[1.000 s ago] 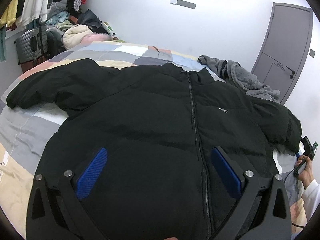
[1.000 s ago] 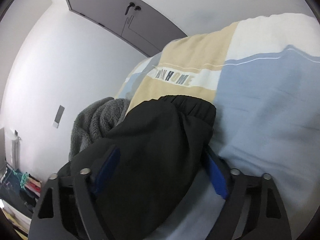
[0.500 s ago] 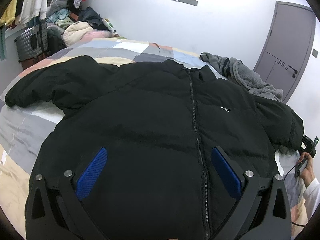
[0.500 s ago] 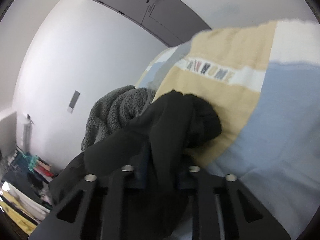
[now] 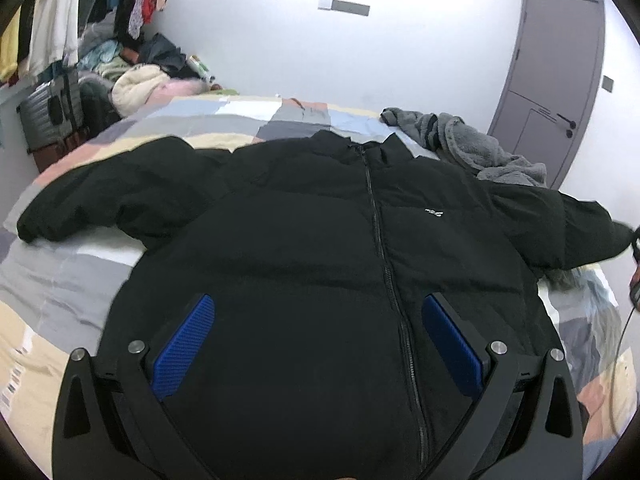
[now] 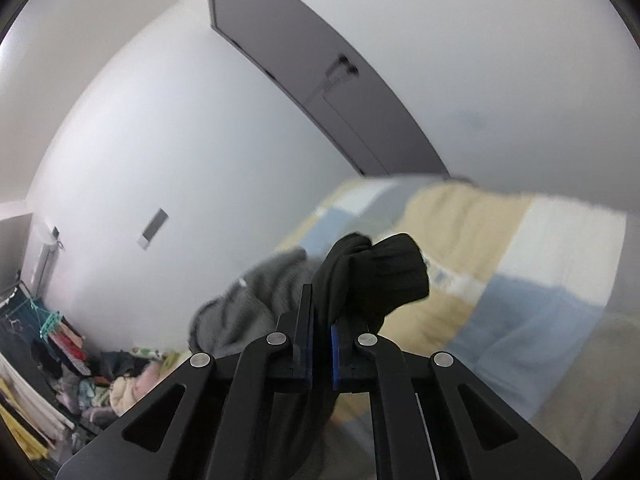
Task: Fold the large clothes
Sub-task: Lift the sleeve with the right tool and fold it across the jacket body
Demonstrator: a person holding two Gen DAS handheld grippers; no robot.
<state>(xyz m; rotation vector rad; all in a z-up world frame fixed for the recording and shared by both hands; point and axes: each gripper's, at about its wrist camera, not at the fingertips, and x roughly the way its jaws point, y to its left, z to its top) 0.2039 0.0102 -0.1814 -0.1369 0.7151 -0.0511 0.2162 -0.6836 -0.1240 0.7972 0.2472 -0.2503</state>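
A large black puffer jacket (image 5: 312, 248) lies zipped, front up, on a patchwork bed cover (image 5: 52, 280). Its left sleeve (image 5: 100, 196) stretches out flat to the left. My left gripper (image 5: 320, 344) is open with blue pads, hovering over the jacket's lower hem. My right gripper (image 6: 320, 328) is shut on the cuff of the jacket's right sleeve (image 6: 372, 276) and holds it lifted off the bed. In the left wrist view that sleeve (image 5: 584, 228) is raised at the far right edge.
A grey fleece garment (image 5: 472, 144) lies bunched at the bed's far right corner, also in the right wrist view (image 6: 248, 308). A grey door (image 5: 556, 80) stands behind. Suitcase (image 5: 48, 120), clothes pile (image 5: 140, 80) and hanging clothes are at the back left.
My right gripper closed on the right sleeve cuff and lifted it up off the bed. The left gripper stayed open and drew back slightly over the hem.
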